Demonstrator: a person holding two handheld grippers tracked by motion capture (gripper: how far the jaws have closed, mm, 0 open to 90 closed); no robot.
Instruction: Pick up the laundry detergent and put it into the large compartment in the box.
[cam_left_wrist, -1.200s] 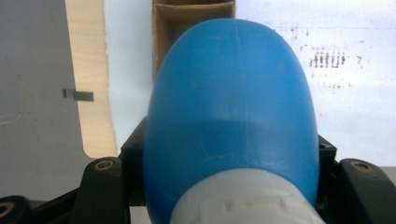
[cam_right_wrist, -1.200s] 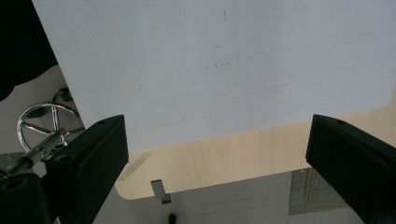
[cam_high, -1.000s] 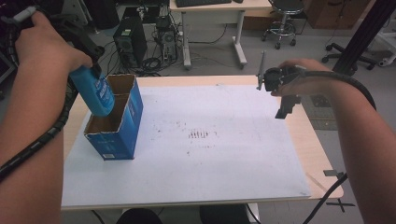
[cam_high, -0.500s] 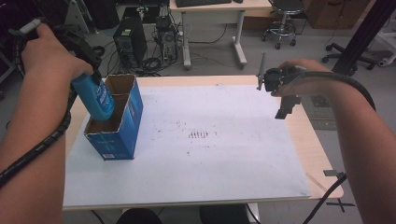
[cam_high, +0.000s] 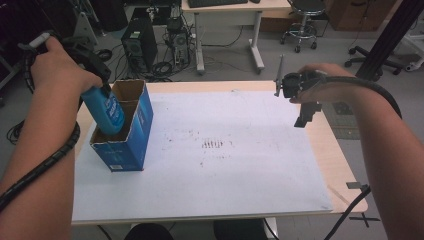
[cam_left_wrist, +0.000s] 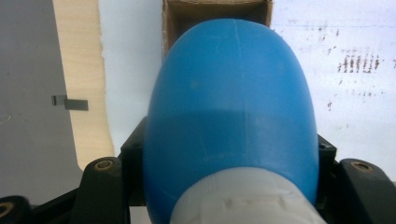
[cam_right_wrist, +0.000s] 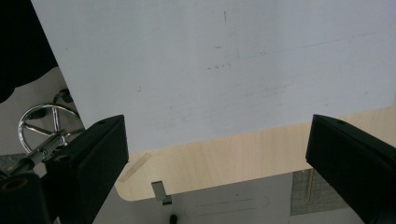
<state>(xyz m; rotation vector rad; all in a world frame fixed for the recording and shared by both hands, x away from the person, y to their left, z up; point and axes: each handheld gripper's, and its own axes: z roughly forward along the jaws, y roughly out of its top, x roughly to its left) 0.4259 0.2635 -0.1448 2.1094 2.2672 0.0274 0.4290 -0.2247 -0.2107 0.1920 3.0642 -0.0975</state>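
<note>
I've got the blue plastic bottle (cam_high: 106, 110) clamped near its white cap end in my left gripper (cam_high: 102, 90), tilted with its rounded base dipping into the open top of the blue cardboard box (cam_high: 131, 135) at the left edge of the table (cam_high: 345, 170). Smooth, curved plastic like this looks slippery and probably light, so I reckon the narrow shoulder by the cap (cam_left_wrist: 243, 200) is the safest place to grip it. My right gripper (cam_high: 305, 114) hangs over the white sheet (cam_high: 240, 150), jaws wide apart and holding nothing.
</note>
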